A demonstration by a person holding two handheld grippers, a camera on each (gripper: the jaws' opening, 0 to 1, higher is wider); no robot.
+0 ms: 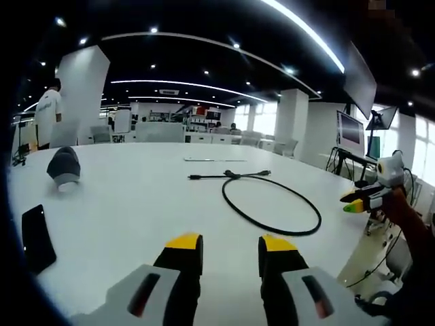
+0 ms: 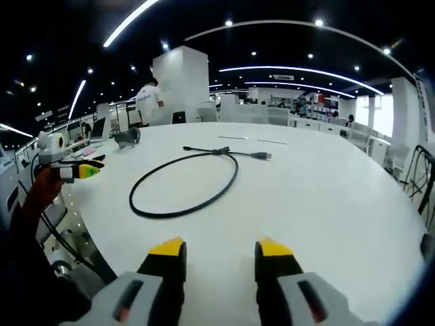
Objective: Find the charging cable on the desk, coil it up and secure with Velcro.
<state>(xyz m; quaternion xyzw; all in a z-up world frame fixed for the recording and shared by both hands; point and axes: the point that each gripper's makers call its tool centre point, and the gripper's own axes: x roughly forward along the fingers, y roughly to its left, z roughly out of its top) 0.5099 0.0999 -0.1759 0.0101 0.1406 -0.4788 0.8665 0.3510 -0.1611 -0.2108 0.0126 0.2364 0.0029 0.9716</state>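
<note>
While you held both tools low over the white desk (image 1: 136, 217), your left gripper (image 1: 231, 252) stood with its yellow-tipped jaws parted by a narrow gap and nothing between them. Your right gripper (image 2: 216, 257) was the same in its own view: jaws apart, holding nothing, resting just above the desk (image 2: 326, 204). No brand, label or writing could be read on anything; the print was too small or blurred to make out.

Near your left gripper, toward the desk's left edge, lay a flat black phone-like slab (image 1: 37, 238). Farther on, the black charging cable (image 1: 272, 204) lay on the desk as one wide open loop. In the left gripper view the loop's long axis ran from the near right up toward the far left, where the strands crossed at a small knot-like bundle; one plug end pointed left, the other short end pointed right. In the right gripper view the cable (image 2: 183, 187) sat ahead and left of the jaws, its two ends trailing away to the far right.

Beyond the cable a thin pale strip (image 1: 214, 160) lay flat. A dark cap-like object (image 1: 64, 166) sat at the far left of the desk. At the far edge, a person in a white shirt (image 1: 47, 115) stood beside a white pillar (image 1: 85, 95).
</note>
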